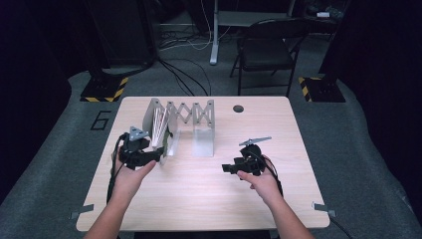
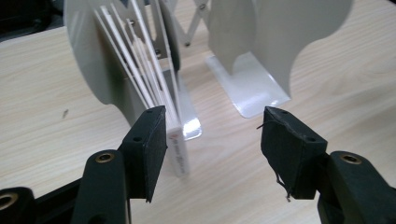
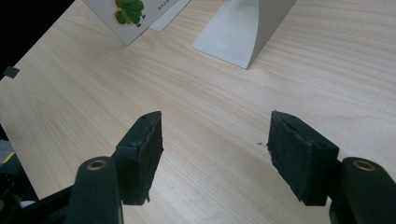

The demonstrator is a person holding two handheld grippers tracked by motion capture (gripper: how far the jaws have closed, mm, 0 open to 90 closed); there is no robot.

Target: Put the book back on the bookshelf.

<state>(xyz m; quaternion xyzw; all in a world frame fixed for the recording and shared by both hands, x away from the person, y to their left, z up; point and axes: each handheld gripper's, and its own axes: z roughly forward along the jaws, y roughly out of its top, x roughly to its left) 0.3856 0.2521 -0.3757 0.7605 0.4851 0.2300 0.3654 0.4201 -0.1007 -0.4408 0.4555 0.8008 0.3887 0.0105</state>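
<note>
High view: an expandable file rack (image 1: 181, 124) with a scissor-lattice back is seen standing on the worktop (image 1: 209, 199), and thin white booklets (image 1: 160, 130) are leaned together in its left-hand end. The left gripper (image 1: 158, 155) is held right at that end of the rack, low and level, presumably so that its jaws can be lined up with the booklets' front edges. In the left gripper view the jaws are parted with nothing pressed between them; the inner face of one jaw is brought just beside the outermost booklet (image 2: 180, 149), whether touching cannot be told, while the other jaw stands well clear over bare wood. The booklets are kept upright by the rack's curved divider (image 2: 88, 60), which explains their slight fan-like tilt.

The right gripper (image 1: 230, 168) is held in front of the rack's right-hand end, well apart from it, and appears to be kept waiting. In the right gripper view its jaws are spread over empty wood, the rack's foot (image 3: 233, 42) and a card with a green leaf print (image 3: 128, 14) lying beyond them.
</note>
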